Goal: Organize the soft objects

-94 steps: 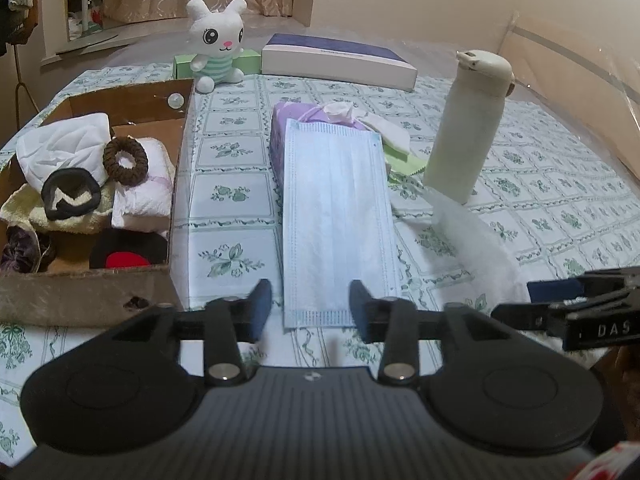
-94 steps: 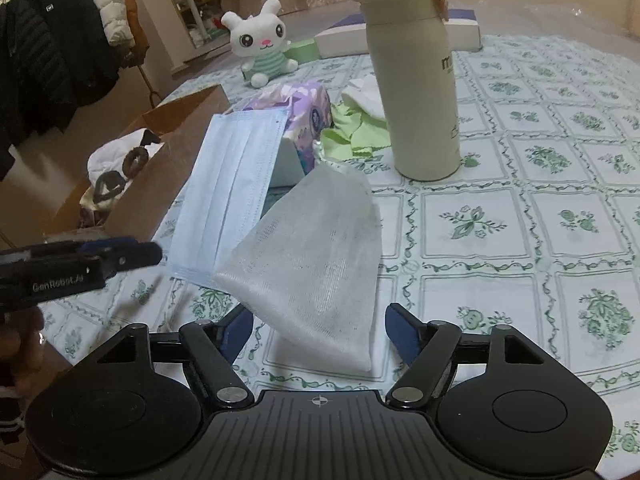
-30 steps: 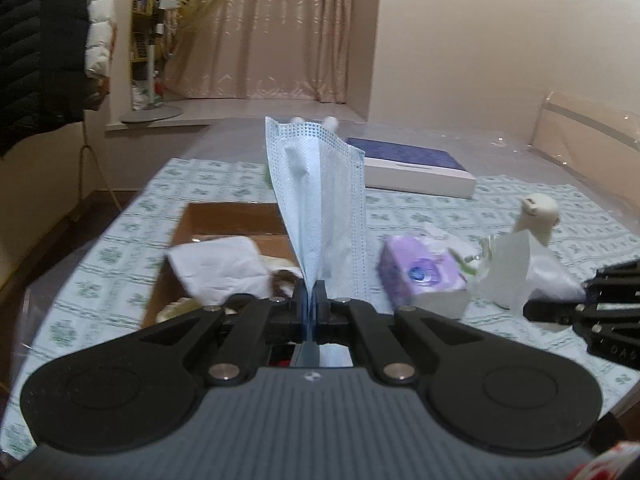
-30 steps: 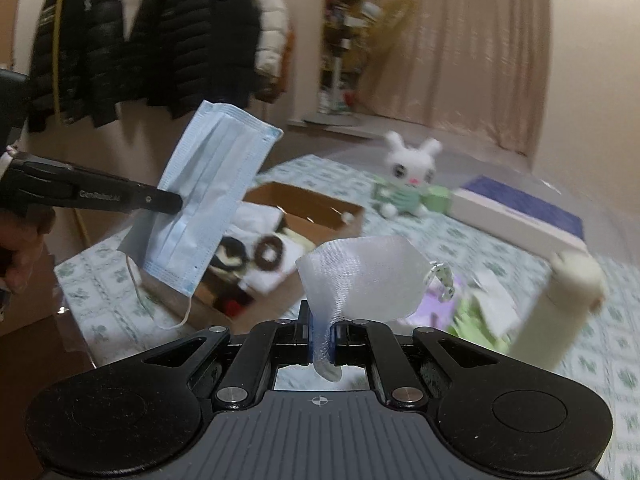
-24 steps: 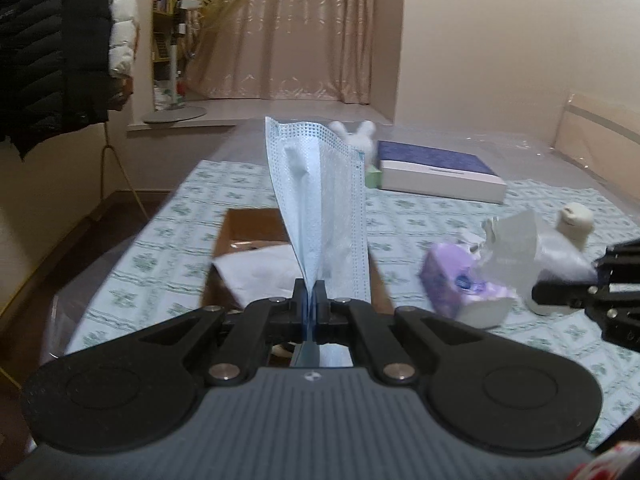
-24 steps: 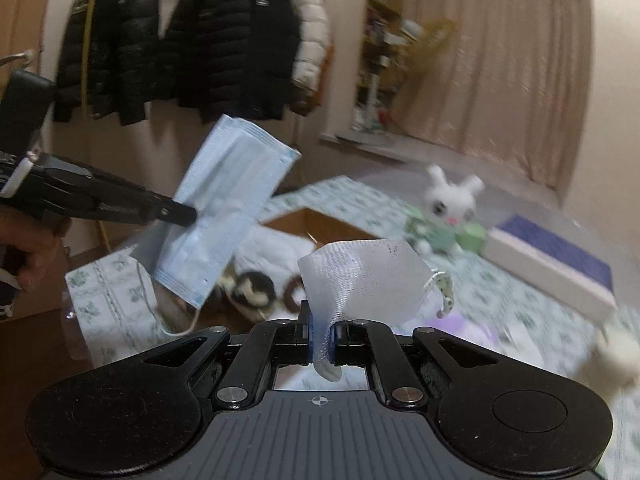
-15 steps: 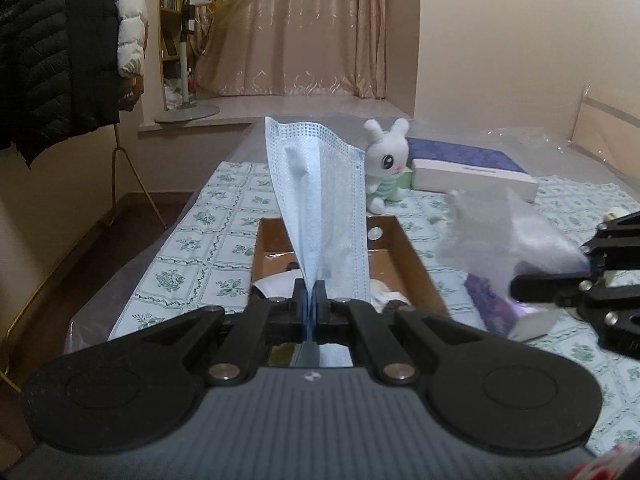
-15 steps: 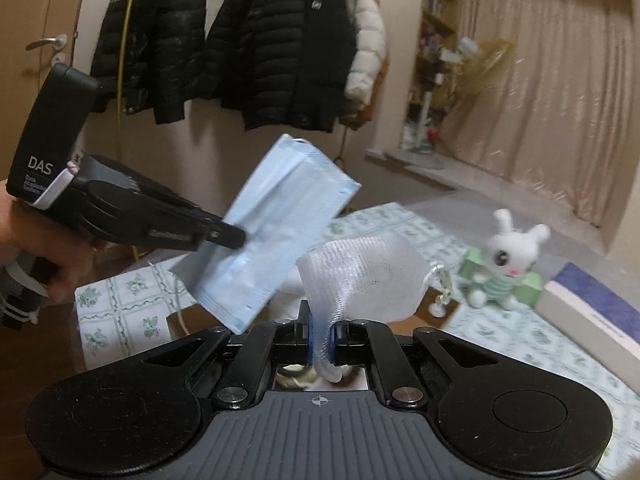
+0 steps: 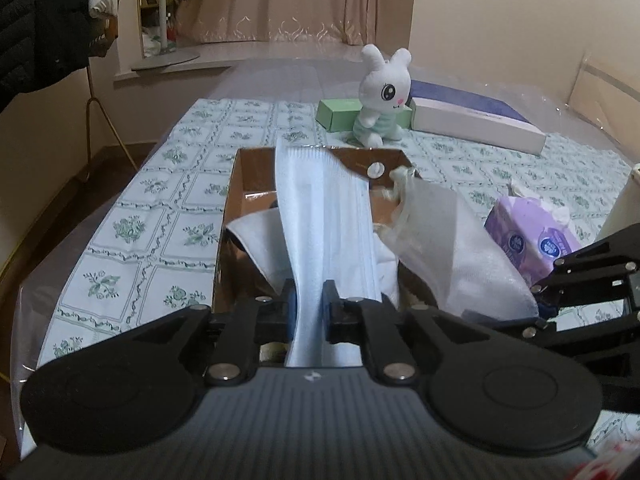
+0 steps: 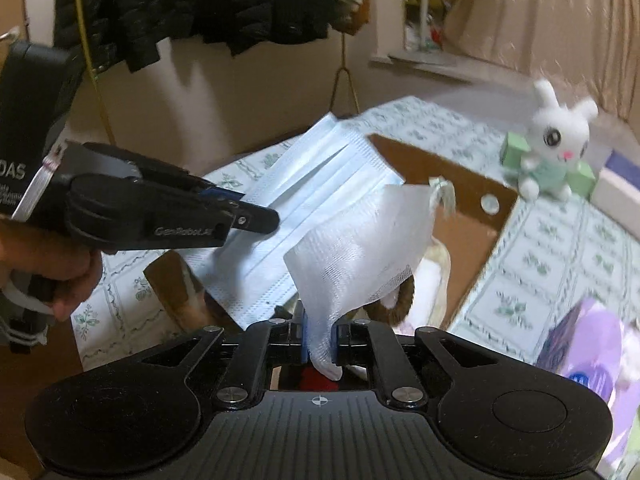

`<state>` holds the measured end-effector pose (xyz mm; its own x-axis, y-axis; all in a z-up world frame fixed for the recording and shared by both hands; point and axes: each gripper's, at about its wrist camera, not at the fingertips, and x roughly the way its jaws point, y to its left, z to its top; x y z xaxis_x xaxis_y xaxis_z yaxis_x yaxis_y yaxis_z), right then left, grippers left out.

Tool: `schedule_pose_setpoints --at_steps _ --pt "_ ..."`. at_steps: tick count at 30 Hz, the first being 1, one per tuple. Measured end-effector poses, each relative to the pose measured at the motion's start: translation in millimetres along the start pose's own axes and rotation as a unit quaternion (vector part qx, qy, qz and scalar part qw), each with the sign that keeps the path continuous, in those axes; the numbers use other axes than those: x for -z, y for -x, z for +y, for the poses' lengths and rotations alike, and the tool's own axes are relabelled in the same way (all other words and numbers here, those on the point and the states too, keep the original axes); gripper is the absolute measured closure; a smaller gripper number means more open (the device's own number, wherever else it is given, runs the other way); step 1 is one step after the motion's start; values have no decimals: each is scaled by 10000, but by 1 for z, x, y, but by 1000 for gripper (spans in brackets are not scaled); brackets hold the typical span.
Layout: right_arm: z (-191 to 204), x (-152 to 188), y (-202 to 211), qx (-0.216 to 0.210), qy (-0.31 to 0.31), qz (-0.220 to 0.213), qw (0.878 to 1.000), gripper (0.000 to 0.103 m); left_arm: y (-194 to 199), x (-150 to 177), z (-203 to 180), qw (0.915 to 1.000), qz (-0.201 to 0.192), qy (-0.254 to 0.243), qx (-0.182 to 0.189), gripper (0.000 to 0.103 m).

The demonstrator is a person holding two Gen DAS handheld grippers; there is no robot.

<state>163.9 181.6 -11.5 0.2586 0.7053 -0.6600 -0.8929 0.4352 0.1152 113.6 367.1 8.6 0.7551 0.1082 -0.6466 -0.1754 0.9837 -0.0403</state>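
My left gripper (image 9: 311,303) has its jaws a little apart with the light blue face mask (image 9: 324,220) lying between them, draped over the open cardboard box (image 9: 256,168). The mask also shows in the right wrist view (image 10: 320,184), at the left gripper's tip (image 10: 256,216). My right gripper (image 10: 322,336) is shut on a white mesh pouch (image 10: 360,256) and holds it above the box (image 10: 472,200). The pouch also shows in the left wrist view (image 9: 452,256). White cloths (image 9: 256,240) lie inside the box.
A white plush rabbit (image 9: 382,96) sits beyond the box, beside a green carton (image 9: 340,114) and a flat white and purple box (image 9: 476,120). A purple tissue pack (image 9: 532,240) lies to the right. A coat rack with dark jackets (image 10: 200,0) stands off the table's left side.
Both grippers have come down over the box. The mask has tipped from upright to lying across the box and the left jaws have parted slightly. The pouch hangs lower over the box.
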Motion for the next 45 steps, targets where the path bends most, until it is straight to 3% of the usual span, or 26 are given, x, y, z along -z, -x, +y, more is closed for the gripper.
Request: schedule_pose_setpoints --at_steps 3,4,5,23,36,45 --pt "-3 1 6 -96 -263 14 9996 62 2 3 0 10000 19 -9 -51 79" --pt "-2 3 8 -118 -322 -1 9994 49 3 3 0 10000 14 -11 -46 78" --pt "-2 5 10 -119 -362 -20 9993 43 5 3 0 10000 8 -13 -34 77" --pt "13 48 67 -273 -917 -69 9954 40 47 17 -10 9996 -191 107 -160 72" --pt "-5 59 108 292 -1273 -467 9903 40 58 23 -38 9998 -201 -4 -62 72" --pt "-16 84 139 765 -1520 -467 9843 40 73 36 -71 9998 -119 130 -55 56"
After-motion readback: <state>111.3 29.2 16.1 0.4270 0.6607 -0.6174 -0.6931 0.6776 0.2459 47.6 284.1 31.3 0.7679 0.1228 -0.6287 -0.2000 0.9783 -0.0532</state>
